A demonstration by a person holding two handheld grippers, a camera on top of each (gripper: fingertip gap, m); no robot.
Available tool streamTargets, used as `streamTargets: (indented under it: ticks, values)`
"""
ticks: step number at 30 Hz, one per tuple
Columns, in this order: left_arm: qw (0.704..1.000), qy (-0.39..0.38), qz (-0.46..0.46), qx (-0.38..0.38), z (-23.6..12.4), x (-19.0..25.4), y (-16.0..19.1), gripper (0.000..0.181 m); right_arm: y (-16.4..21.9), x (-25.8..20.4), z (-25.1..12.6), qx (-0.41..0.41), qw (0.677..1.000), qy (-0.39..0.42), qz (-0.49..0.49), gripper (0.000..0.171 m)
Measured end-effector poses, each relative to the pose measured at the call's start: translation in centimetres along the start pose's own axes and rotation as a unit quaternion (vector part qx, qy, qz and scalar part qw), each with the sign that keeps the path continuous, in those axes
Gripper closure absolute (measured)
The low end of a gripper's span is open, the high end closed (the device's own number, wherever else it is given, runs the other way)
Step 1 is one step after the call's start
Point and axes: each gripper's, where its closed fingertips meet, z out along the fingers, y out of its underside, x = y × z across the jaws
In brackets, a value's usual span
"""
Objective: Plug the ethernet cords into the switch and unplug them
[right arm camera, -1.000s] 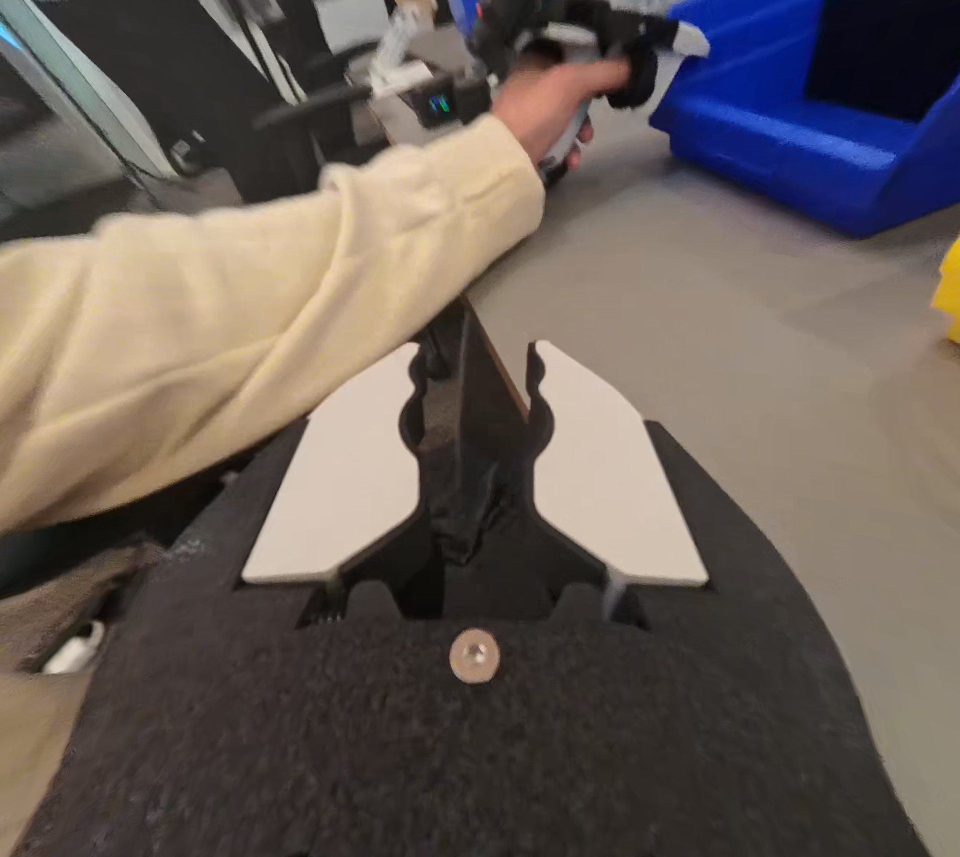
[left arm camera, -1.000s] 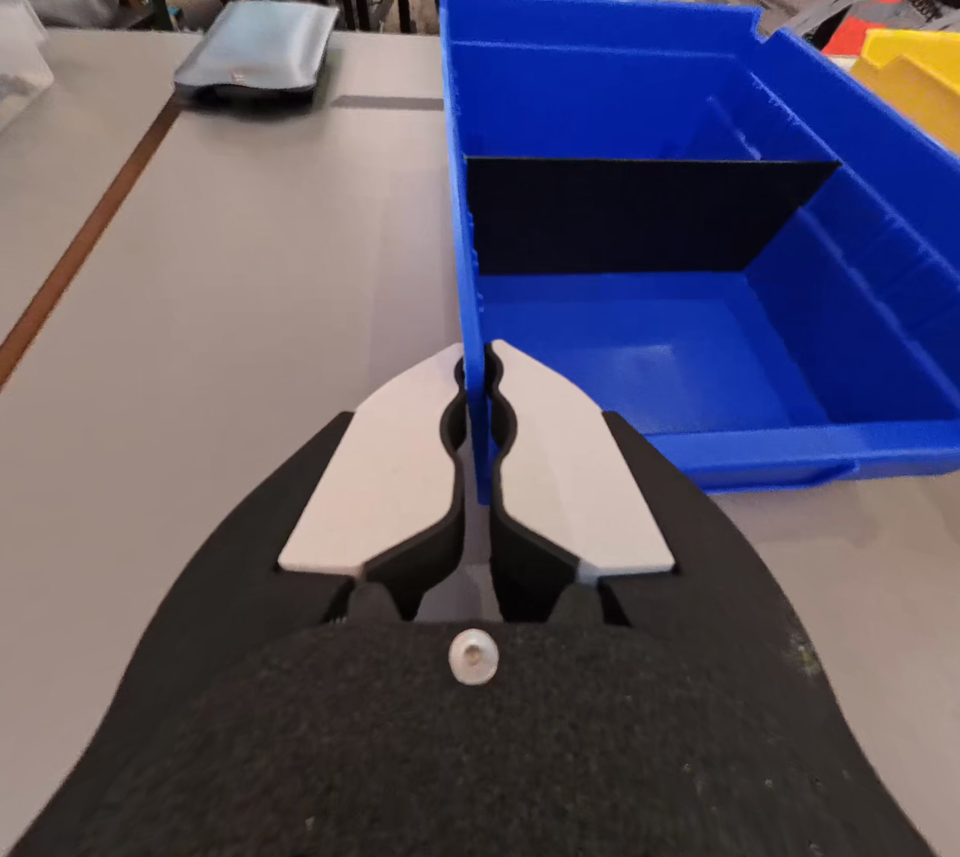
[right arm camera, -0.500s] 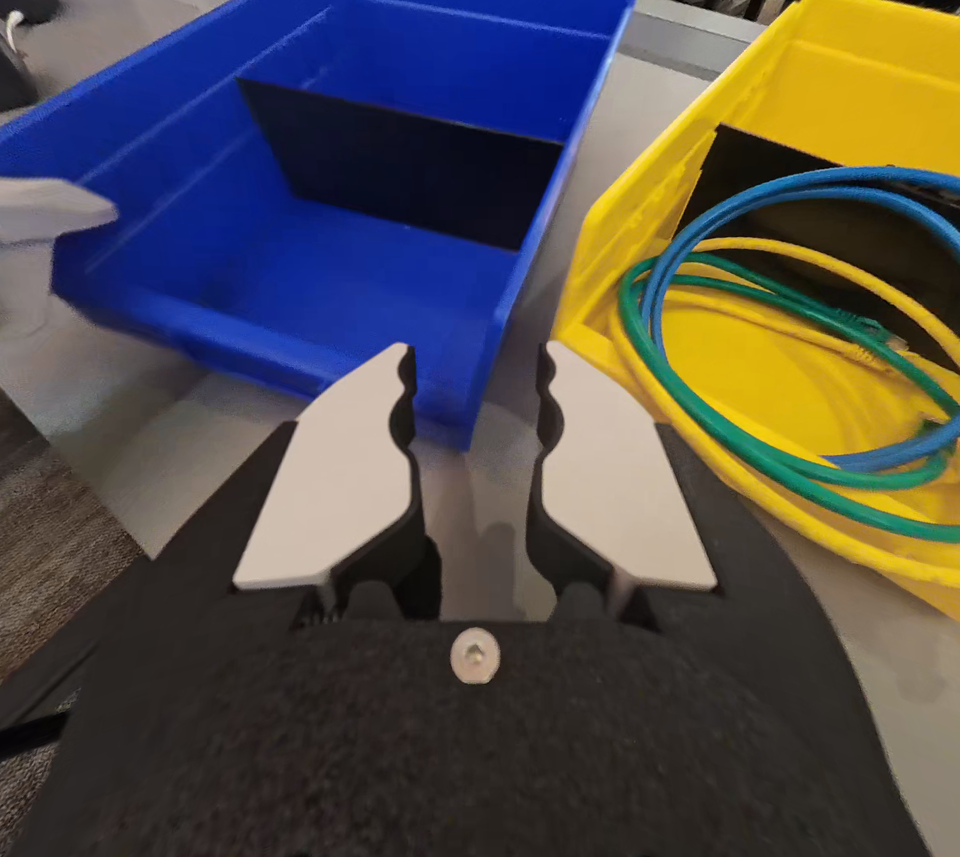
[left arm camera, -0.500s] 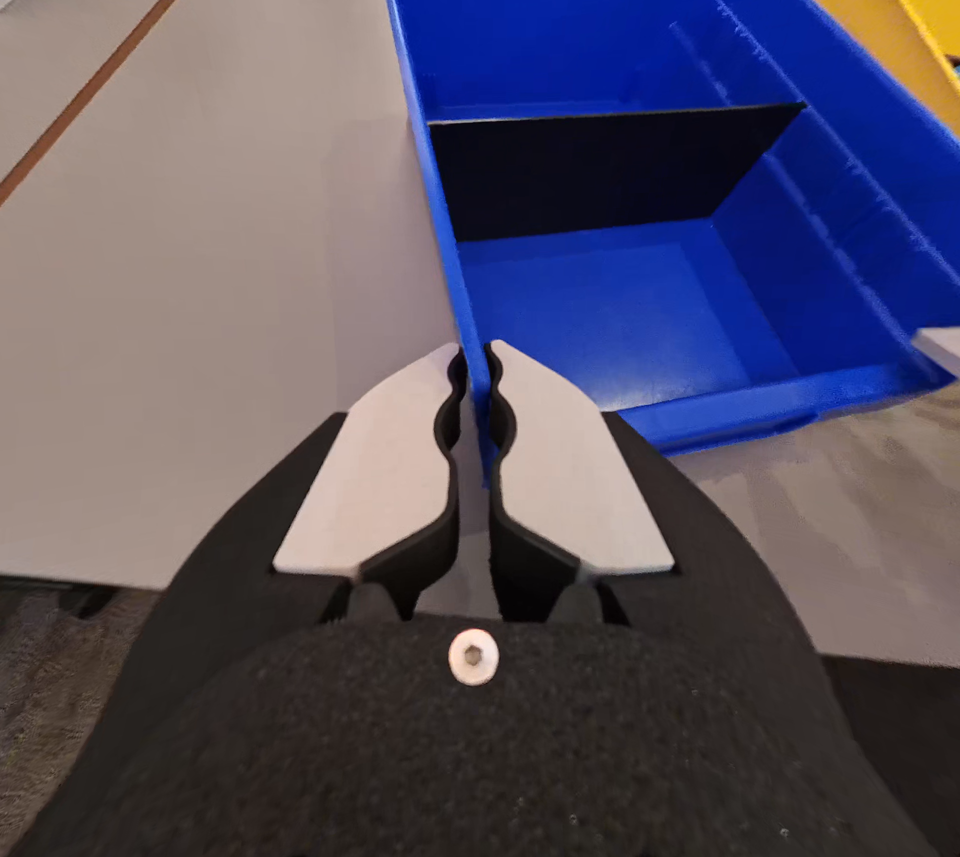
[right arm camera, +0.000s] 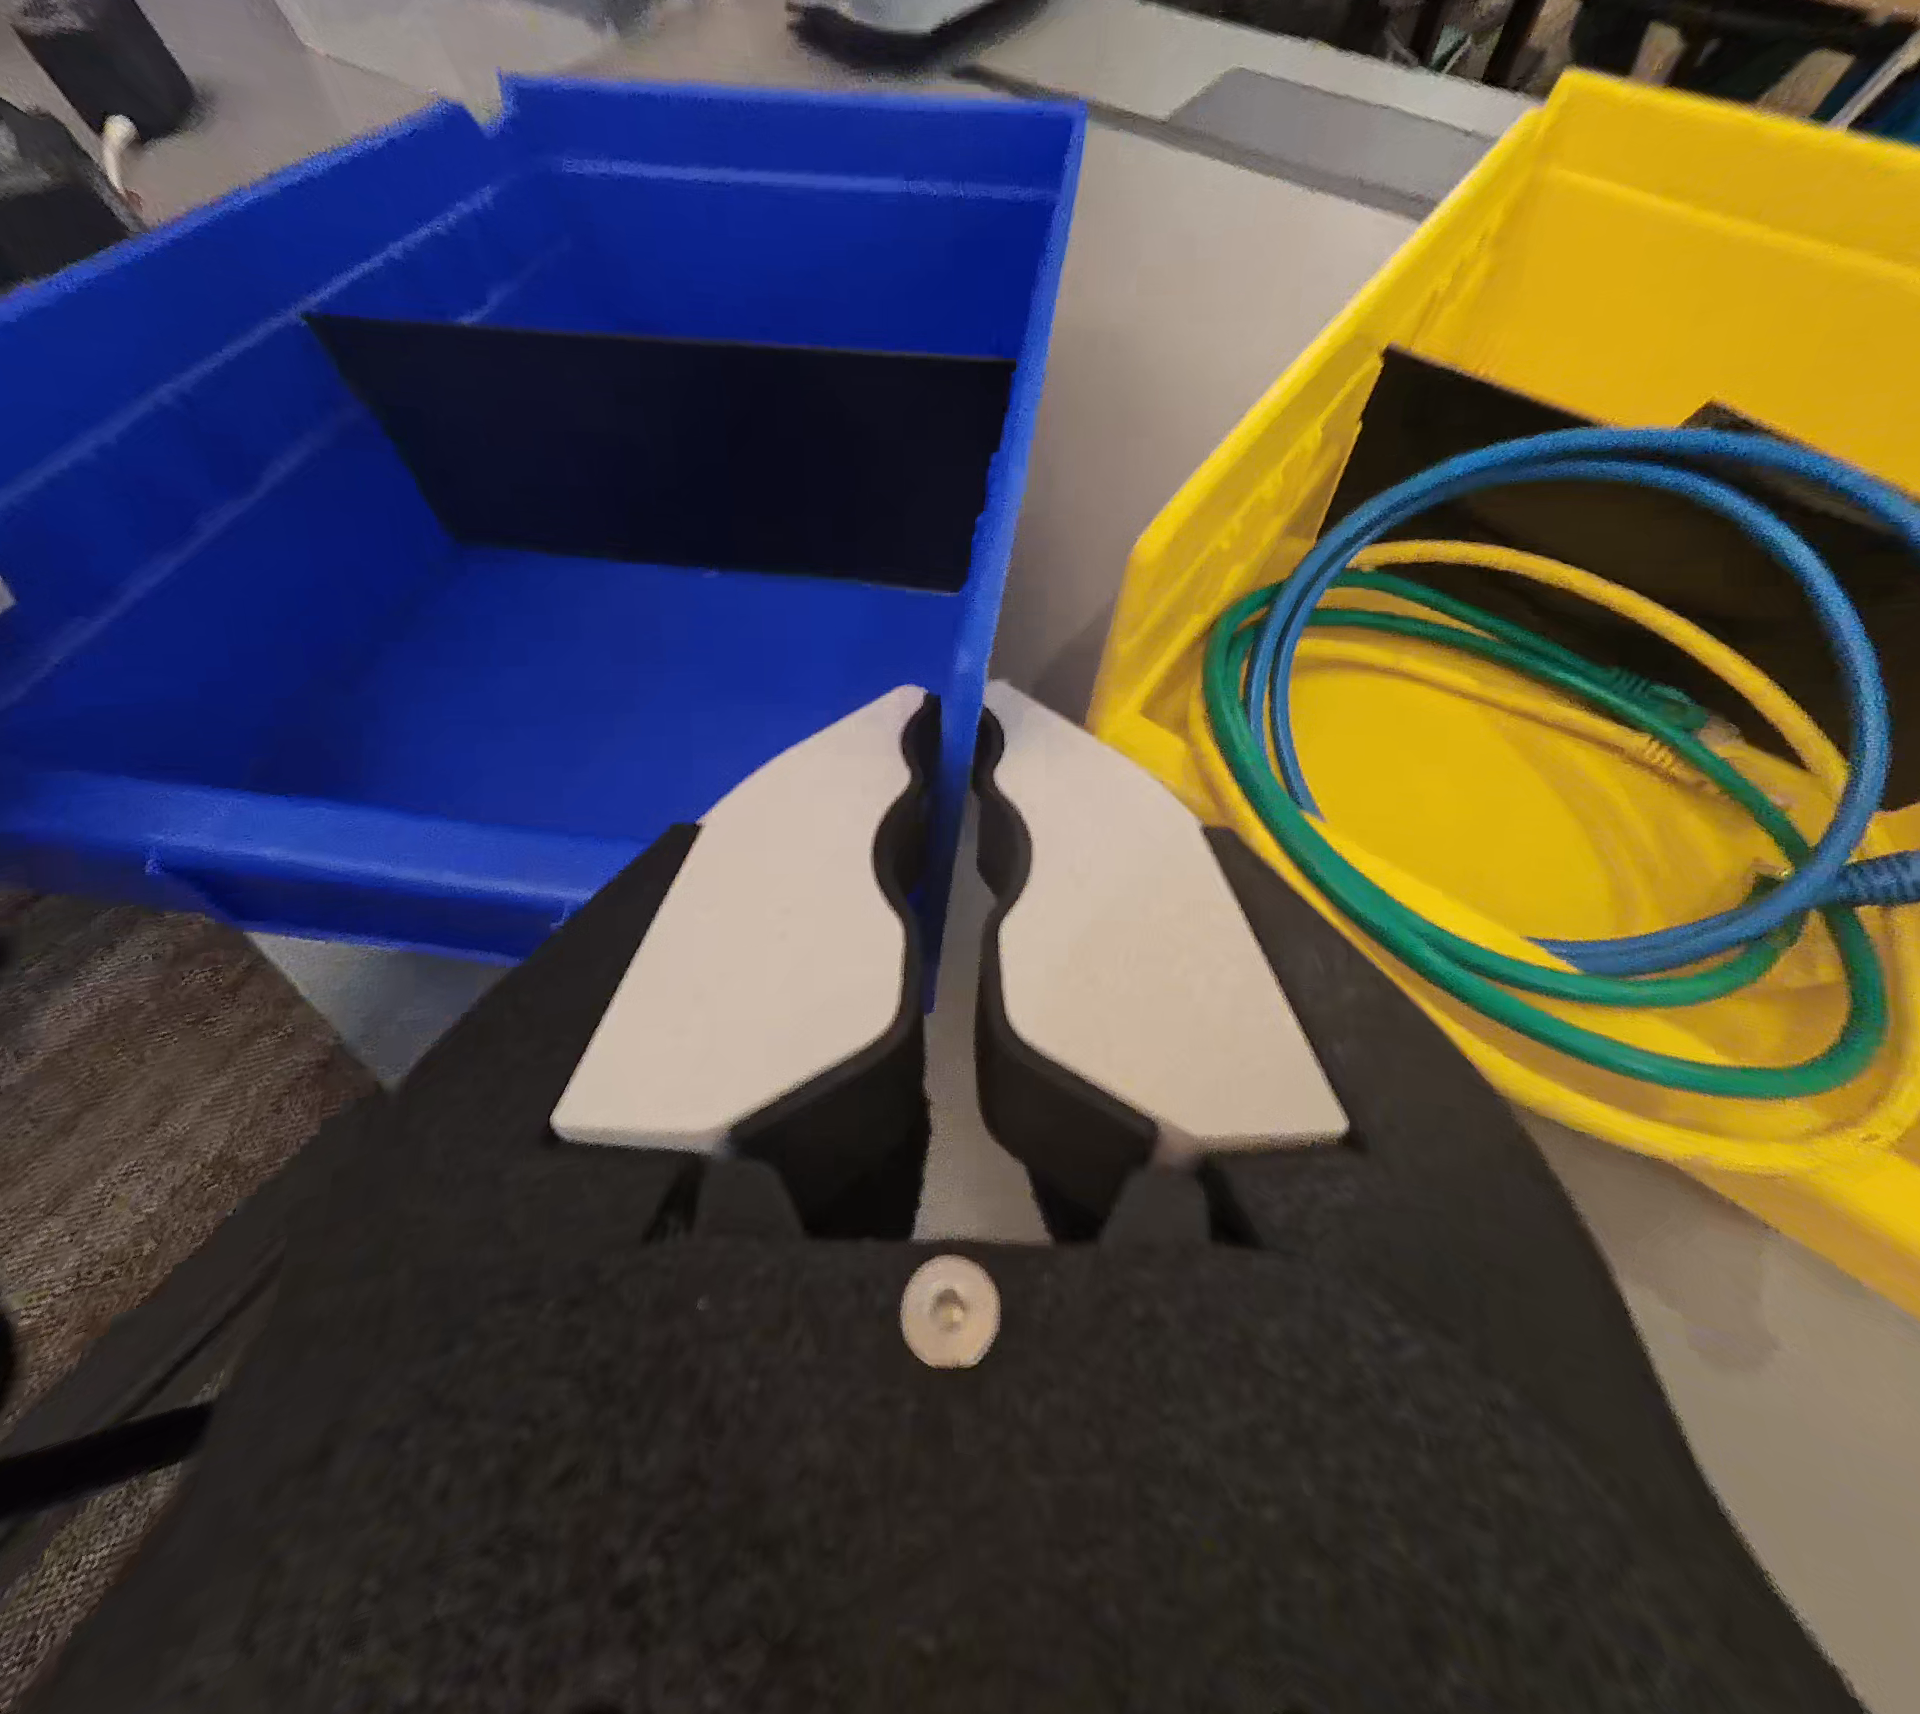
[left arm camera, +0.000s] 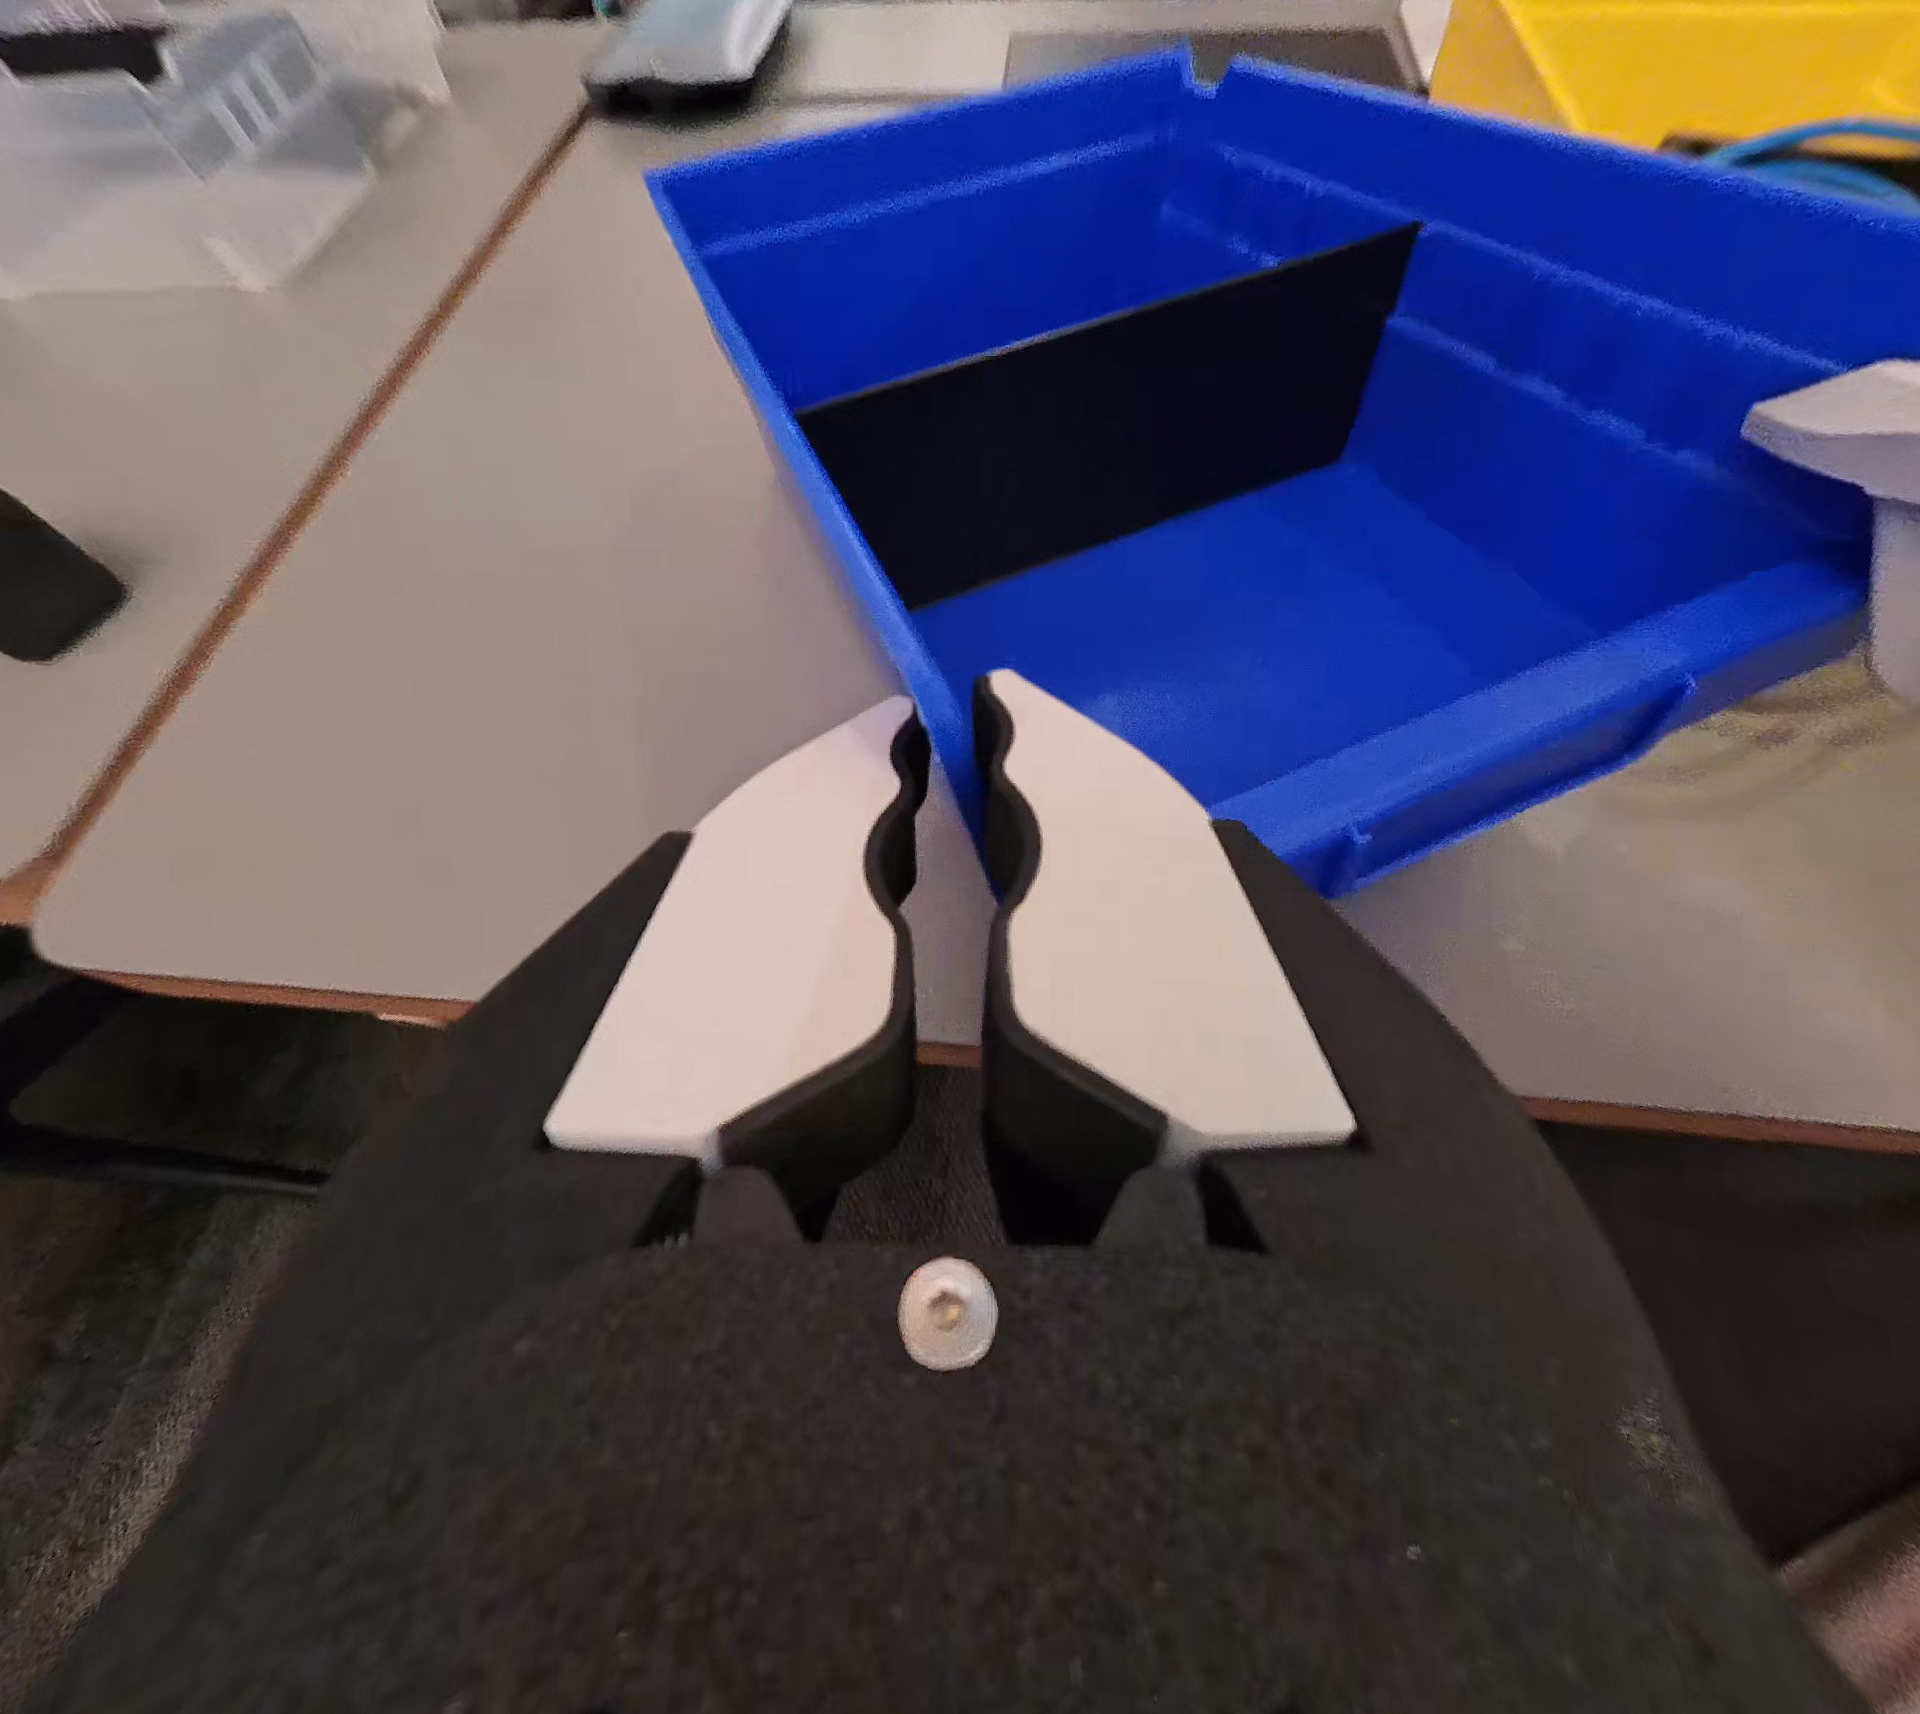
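Note:
An empty blue bin (left arm camera: 1455, 147) with a black divider (left arm camera: 1091, 438) stands on the grey table near its front edge. My left gripper (left arm camera: 948, 698) is shut on the bin's left wall by the front corner. My right gripper (right arm camera: 961, 703) is shut on the bin's right wall (right arm camera: 1023, 376). One of its white fingers (left arm camera: 1829, 438) shows at the right edge of the left wrist view. Blue (right arm camera: 1558, 459), green (right arm camera: 1455, 968) and yellow (right arm camera: 1558, 568) ethernet cords lie coiled in a yellow bin (right arm camera: 1662, 262) to the right. I see no switch.
The table's front edge (left arm camera: 312, 1004) lies just below my grippers. A grey pouch (left arm camera: 691, 33) and a clear plastic box (left arm camera: 208, 106) sit at the back left. A black object (left arm camera: 42, 584) lies at the far left. Chairs stand behind the table.
My right gripper swung round from the person's arm to the bins, then closed from open onto the blue bin's right wall. My left gripper kept its hold on the left wall while the view shifted.

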Motion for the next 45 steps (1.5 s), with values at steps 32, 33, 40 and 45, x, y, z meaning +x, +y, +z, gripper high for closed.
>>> streamTargets:
  ticks: [32, 33, 40, 45]
  values:
    - [0.945, 0.237, 0.217, 0.053, 13.5, 58.6, -10.6, 0.17, 8.0, 55.3, -24.7, -0.042, 0.935, 0.329, 0.124, 0.166]
    - [0.946, 0.217, 0.234, 0.058, 13.6, 58.7, -9.9, 0.169, 8.5, 55.3, -24.3, -0.016, 0.942, 0.312, 0.123, 0.167]
    - [0.933, 0.246, 0.258, 0.041, 13.6, 59.9, -5.1, 0.168, 14.6, 54.6, -23.3, -0.056, 0.943, 0.203, 0.257, 0.159]
    - [0.93, 0.282, 0.236, 0.022, 12.3, 59.9, -4.9, 0.165, 13.7, 55.0, -23.7, 0.01, 0.929, 0.191, 0.317, 0.157]
